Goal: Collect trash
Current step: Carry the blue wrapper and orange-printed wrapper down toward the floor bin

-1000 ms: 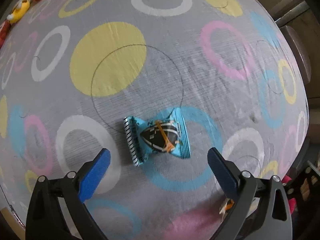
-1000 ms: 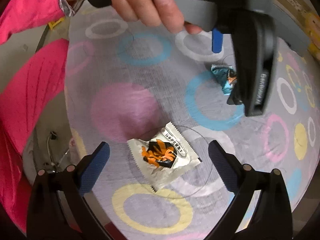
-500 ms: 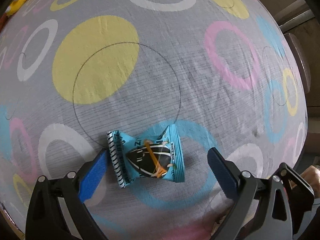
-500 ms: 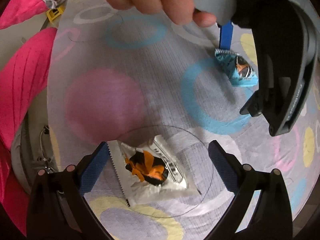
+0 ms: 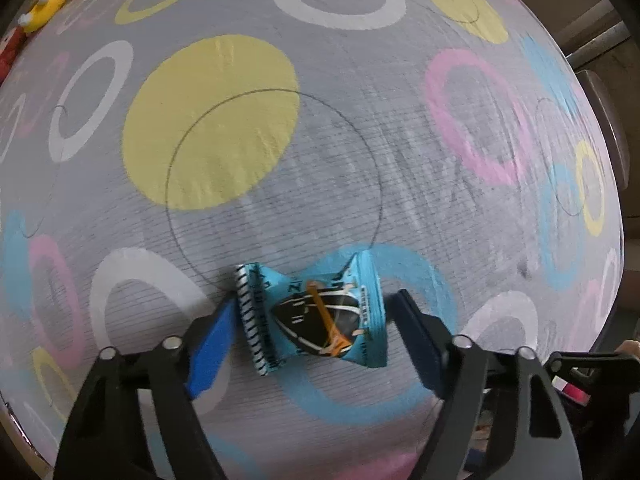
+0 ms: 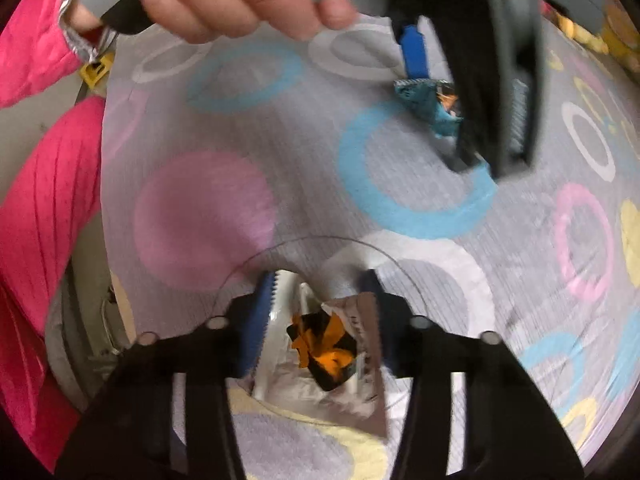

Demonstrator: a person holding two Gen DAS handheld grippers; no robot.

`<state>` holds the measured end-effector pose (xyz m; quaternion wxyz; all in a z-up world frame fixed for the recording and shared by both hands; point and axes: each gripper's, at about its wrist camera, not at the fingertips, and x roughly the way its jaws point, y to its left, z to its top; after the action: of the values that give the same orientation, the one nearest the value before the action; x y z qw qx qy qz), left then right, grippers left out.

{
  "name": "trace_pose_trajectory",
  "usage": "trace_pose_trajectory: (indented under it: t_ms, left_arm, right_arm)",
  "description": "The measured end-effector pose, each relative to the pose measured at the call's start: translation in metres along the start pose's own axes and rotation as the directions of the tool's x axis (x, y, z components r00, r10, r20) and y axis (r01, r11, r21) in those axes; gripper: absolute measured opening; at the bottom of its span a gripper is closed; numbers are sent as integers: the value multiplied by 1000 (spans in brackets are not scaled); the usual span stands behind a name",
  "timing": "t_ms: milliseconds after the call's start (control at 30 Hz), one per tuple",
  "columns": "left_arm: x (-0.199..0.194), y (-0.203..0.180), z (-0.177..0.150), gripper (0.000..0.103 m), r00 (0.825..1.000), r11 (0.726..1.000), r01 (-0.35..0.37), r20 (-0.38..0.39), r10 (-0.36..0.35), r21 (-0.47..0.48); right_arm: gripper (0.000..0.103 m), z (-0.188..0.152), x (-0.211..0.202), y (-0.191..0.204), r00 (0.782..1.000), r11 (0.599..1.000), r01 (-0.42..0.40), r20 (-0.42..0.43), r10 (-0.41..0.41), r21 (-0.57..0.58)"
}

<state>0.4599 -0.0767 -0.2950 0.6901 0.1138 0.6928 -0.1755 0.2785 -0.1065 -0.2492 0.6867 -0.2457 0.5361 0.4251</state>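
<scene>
1. Trash, left wrist view: a blue wrapper (image 5: 316, 312) lies on the patterned cloth of the worktop (image 5: 360, 160), over a blue ring in the print. The left gripper (image 5: 308, 332) points down at it, with the wrapper between its jaws.
2. Left jaws: closing, part open. The left pad (image 5: 212, 348) sits at the striped crimped edge and the right pad (image 5: 416, 336) at the far edge; a firm pinch is not evident.
3. Right wrist view: a silver wrapper (image 6: 320, 356) with an orange-and-black print lies on the same cloth, between the jaws of the right gripper (image 6: 320, 328).
4. Right jaws: closing, narrower than the left. The pads touch both sides and the foil is buckling upward, so they appear to be pressing on it.
5. Same view, top: a hand (image 6: 240, 0) holds the left gripper over the blue wrapper.
6. Risks, judged: flat film may crumple and slide out rather than seat. The blue wrapper is caught only by its edges, so a lift begun before full closure would likely drop it. The pads may also snag the cloth.
</scene>
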Motion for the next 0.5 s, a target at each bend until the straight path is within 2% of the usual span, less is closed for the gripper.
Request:
trace_pose_trajectory:
  t_ms: [133, 167, 233, 333, 367, 400, 500]
  left_arm:
    - [-10, 9, -5, 58, 1000, 1000, -7, 4, 7, -4]
    - [-11, 10, -6, 57, 1000, 1000, -5, 2, 5, -5]
    - [-14, 12, -9, 57, 1000, 1000, -6, 0, 6, -4]
    - [-14, 10, -11, 52, 1000, 1000, -22, 4, 22, -6]
    - [-13, 9, -11, 51, 1000, 1000, -24, 4, 24, -12]
    - [-14, 9, -12, 49, 1000, 1000, -21, 2, 21, -17]
    - [-15, 10, -14, 41, 1000, 999, -25, -1, 25, -26]
  right_arm:
    - [27, -5, -3, -2, 1000, 999, 16, -8, -16, 42]
    - [28, -6, -3, -3, 1000, 998, 18, -14, -18, 59]
    - [36, -9, -4, -6, 1000, 994, 20, -14, -19, 103]
    - [35, -14, -5, -5, 999, 993, 35, -10, -34, 114]
    - [30, -16, -6, -5, 999, 992, 36, 1, -36, 124]
    - [21, -18, -6, -6, 999, 989, 35, 8, -36, 143]
    - [11, -23, -10, -9, 999, 983, 32, 34, -39, 182]
